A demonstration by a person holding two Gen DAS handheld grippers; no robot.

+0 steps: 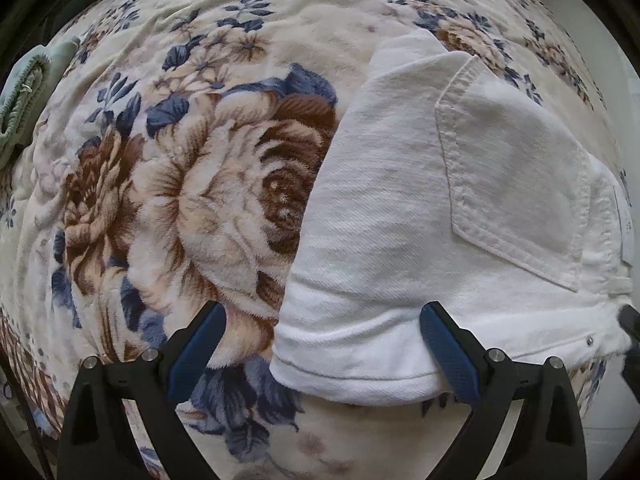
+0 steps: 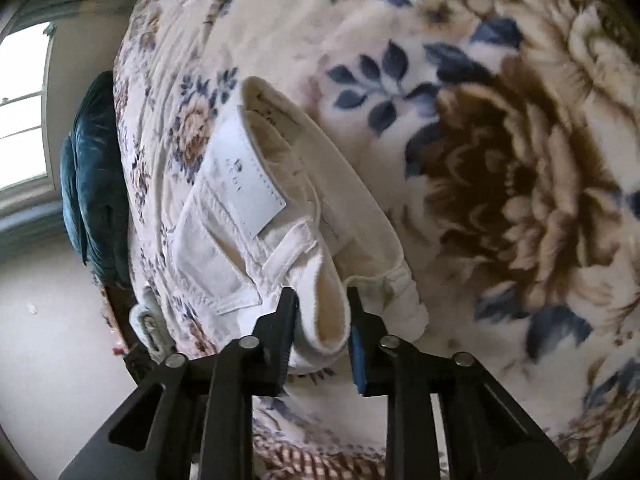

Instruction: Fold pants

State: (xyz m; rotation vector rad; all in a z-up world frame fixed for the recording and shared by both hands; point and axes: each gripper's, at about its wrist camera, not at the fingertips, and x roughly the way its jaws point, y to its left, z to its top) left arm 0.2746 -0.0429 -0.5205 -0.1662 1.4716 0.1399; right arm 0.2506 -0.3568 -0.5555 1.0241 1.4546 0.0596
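White denim pants (image 1: pixel 420 208) lie folded into a compact bundle on a floral blanket (image 1: pixel 200 184), back pocket up. My left gripper (image 1: pixel 322 320) is open, its blue-padded fingers (image 1: pixel 448 344) straddling the bundle's near folded edge without clamping it. In the right wrist view the pants (image 2: pixel 280 200) show their waistband, a belt loop and a white label. My right gripper (image 2: pixel 322 308) has its fingers on either side of the waistband fold (image 2: pixel 324 304) and appears shut on it.
The blanket (image 2: pixel 500 160) covers a bed. A pale green cloth (image 1: pixel 28 92) lies at the bed's far left edge. A teal cushion (image 2: pixel 92 200) sits beside the bed near a window (image 2: pixel 20 112). Floor (image 2: pixel 52 340) lies below the bed edge.
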